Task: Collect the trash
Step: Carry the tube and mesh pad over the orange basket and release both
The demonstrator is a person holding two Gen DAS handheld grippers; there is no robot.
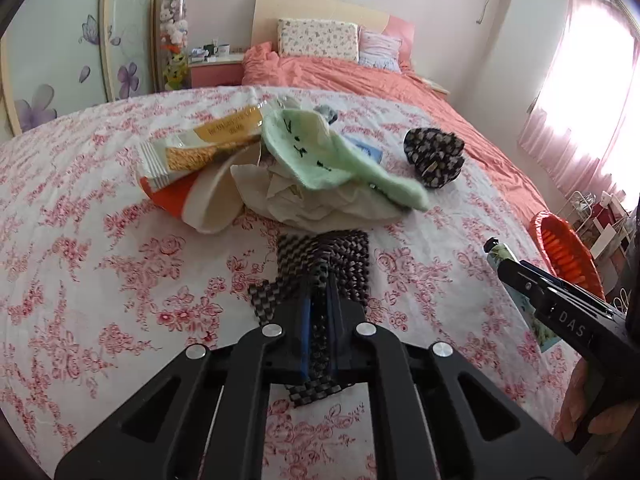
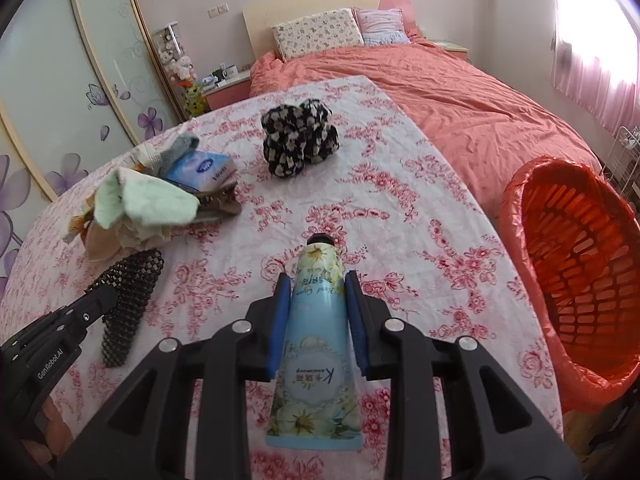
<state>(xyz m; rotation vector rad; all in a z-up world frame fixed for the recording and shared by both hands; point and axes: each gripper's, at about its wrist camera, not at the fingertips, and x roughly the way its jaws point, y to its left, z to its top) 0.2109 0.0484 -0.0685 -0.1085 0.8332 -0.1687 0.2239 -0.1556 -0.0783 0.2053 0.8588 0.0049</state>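
My left gripper (image 1: 325, 270) is shut on a black woven strap (image 1: 344, 248), which fans out past the fingertips and hangs down behind them over the floral sheet. In the right wrist view, that same left gripper (image 2: 106, 296) and the strap (image 2: 128, 304) appear at the lower left. My right gripper (image 2: 316, 280) is shut on a blue flowered cream tube (image 2: 316, 320), black cap pointing away, above the sheet. A trash pile lies ahead of the left gripper: a snack wrapper (image 1: 212, 144), a mint green cloth (image 1: 320, 152), crumpled tissue (image 1: 304, 204) and an orange-and-white paper cup (image 1: 200, 204).
An orange basket lined with a red bag (image 2: 576, 264) stands off the table's right edge. A black floral scrunchie (image 2: 300, 144) and a blue tissue packet (image 2: 204, 170) lie on the sheet. Behind is a bed with a coral cover (image 2: 460, 92). A hand (image 1: 588, 412) holds the right gripper.
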